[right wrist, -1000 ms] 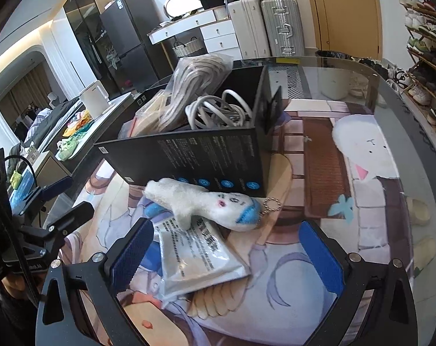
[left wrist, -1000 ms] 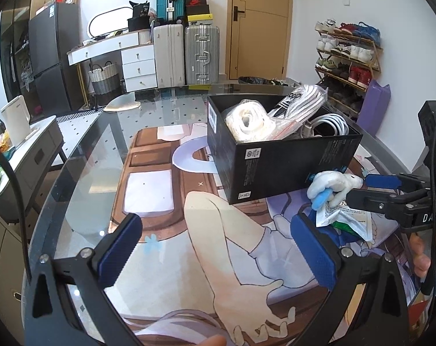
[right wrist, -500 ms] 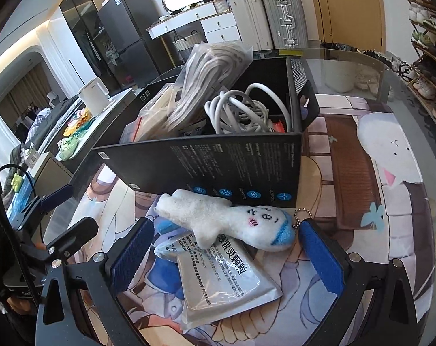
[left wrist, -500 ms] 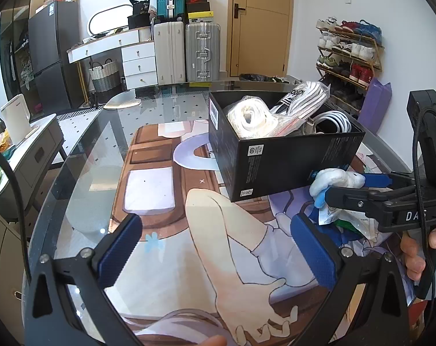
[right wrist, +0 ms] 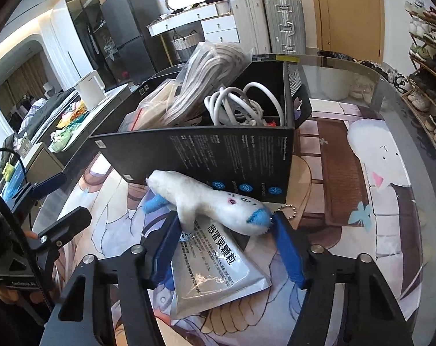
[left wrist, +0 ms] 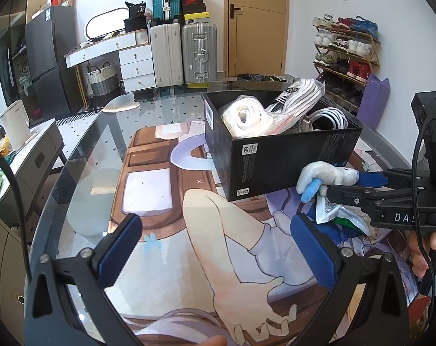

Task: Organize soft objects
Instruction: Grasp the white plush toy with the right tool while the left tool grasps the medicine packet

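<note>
A white plush toy (right wrist: 215, 201) with blue tips lies on the table mat against the front wall of a black box (right wrist: 212, 155). My right gripper (right wrist: 226, 239) is partly closed with its blue pads on either side of the toy's belly and head; I cannot tell if they grip it. The toy also shows in the left wrist view (left wrist: 324, 177), between the right gripper's fingers. A white sachet (right wrist: 218, 265) lies under the toy. My left gripper (left wrist: 215, 248) is open and empty over the mat, left of the box (left wrist: 278, 155).
The box holds bagged cords (right wrist: 209, 72) and a white cable coil (right wrist: 244, 103). A printed mat (left wrist: 166, 196) covers the round glass table (left wrist: 82, 155). Suitcases, drawers and a shoe rack stand beyond the table.
My right gripper has moved forward to the plush toy and its pads have closed in around it. The left gripper has stayed nearly still.
</note>
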A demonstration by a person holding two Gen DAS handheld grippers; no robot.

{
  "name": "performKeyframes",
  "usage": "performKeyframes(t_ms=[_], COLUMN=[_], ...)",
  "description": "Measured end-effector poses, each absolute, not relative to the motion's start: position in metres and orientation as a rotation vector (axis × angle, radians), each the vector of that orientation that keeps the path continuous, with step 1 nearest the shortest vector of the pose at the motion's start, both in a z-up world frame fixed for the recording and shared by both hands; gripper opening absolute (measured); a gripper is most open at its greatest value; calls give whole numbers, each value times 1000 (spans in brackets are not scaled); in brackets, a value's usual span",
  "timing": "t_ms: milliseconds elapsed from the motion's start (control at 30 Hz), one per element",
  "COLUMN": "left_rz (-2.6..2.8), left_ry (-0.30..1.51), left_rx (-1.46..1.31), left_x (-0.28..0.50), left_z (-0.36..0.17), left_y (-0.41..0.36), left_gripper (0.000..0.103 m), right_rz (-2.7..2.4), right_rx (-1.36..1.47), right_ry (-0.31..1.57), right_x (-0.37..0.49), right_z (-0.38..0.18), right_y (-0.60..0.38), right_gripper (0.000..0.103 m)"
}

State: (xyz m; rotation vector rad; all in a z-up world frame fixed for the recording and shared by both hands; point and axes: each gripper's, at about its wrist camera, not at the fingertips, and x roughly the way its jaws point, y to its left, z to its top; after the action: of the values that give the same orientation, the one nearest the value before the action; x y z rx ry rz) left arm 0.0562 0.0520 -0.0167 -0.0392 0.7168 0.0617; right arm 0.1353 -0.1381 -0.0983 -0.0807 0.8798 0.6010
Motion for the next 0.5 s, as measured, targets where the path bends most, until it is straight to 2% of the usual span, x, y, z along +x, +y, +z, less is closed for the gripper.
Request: performKeyframes(t_ms=[167, 500], left_rz=[59, 57], left_ry=[718, 720], left_rx=[-40, -38], left_x=[57, 56], left_z=[-16, -16], left_y=[52, 51], left_gripper=[103, 103], right_rz=[617, 663], right_rx=[-87, -99], right_ry=[864, 809], right_x=[132, 115], right_z=[-97, -84], right_y=[-141, -151], right_gripper=[57, 57])
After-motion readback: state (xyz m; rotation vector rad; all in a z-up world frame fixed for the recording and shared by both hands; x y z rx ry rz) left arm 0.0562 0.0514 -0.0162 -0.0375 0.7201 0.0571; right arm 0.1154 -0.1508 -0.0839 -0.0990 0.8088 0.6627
